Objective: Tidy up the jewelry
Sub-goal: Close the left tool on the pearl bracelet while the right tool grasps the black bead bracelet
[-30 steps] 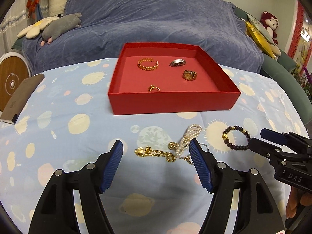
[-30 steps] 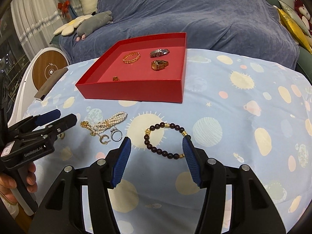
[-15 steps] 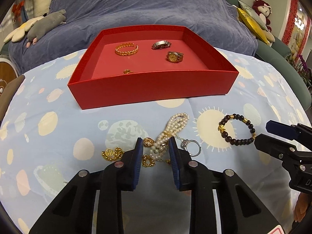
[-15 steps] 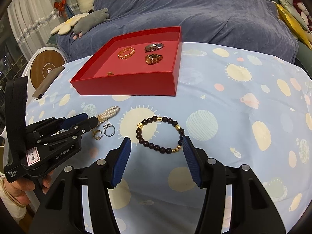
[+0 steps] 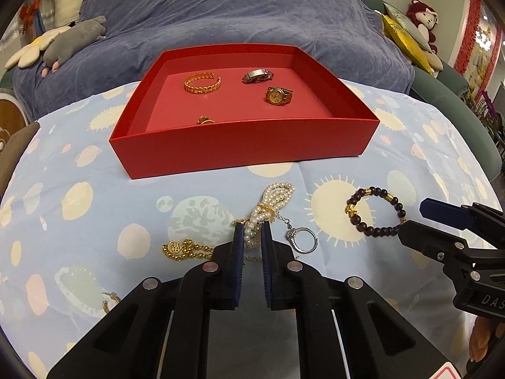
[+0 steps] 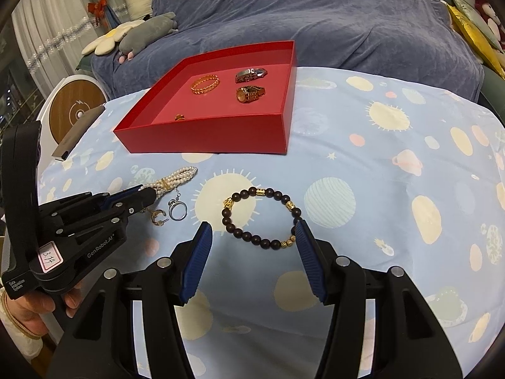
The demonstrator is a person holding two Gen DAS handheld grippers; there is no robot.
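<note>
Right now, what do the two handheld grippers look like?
Both are black plastic clamps with ribbed blue finger pads and silver rivets. The left gripper bears white "GenRobot.AI" lettering and a handwritten pink-edged label; the right gripper looks the same build. A beaded bracelet circles the left wrist.

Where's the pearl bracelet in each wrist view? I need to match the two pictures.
Left wrist: pearl bracelet at lower centre, its near end between the closing jaws of the left gripper.
Right wrist: pearl bracelet at left of centre, at the tips of the left gripper, which comes in from the left.
Shared landmark: the red tray lies just beyond it in both.
</note>
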